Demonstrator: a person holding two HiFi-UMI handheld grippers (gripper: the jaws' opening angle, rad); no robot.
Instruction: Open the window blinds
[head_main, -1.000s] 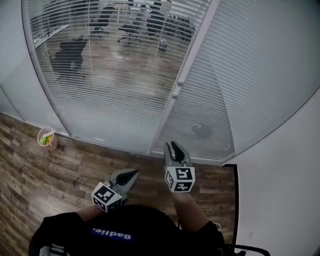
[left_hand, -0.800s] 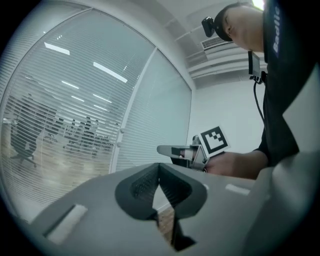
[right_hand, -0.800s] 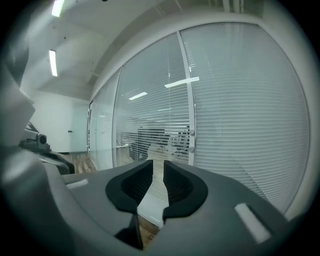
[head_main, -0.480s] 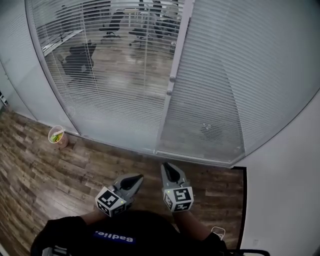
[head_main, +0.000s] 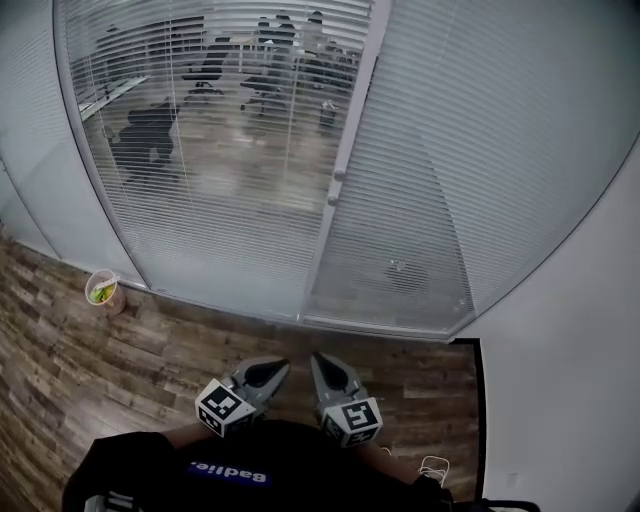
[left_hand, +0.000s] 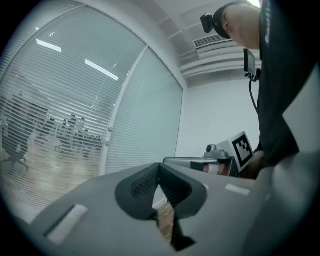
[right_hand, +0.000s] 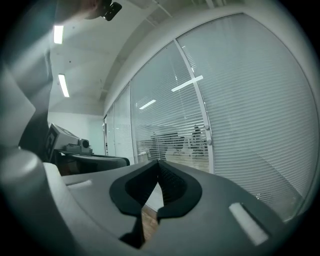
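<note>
Person stands facing a glass wall with window blinds, a gripper in each hand, both held low near the body and well short of the white frame post (head_main: 348, 165).

Left gripper (head_main: 276, 367): jaws pressed together at the tips, nothing between them. In its own view the closed tips (left_hand: 159, 168) point at the blinds left of the post, with the other gripper's marker cube (left_hand: 243, 146) off to the side.

Right gripper (head_main: 320, 360): jaws also pressed together, empty. Its own view shows the closed tips (right_hand: 158, 165) aimed at the bottom of the pane left of the post. It touches neither the post nor the blinds.

Left blind (head_main: 220, 190), on the left of the post: slats tilted open, and office chairs (head_main: 150, 125) show through the glass beyond. Right blind (head_main: 490, 170), on the right of the post: slats shut flat, nothing seen through. Two small white knobs (head_main: 336, 188) sit on the post about halfway up.

Wooden floor (head_main: 90, 370) runs from the foot of the post back to the person. A small cup (head_main: 103, 291) stands on the floor far left of the post, just beside the glass. A white wall (head_main: 575, 390) is far right of the post. The person's dark top (head_main: 230, 465) is nearest, well back from the post.
</note>
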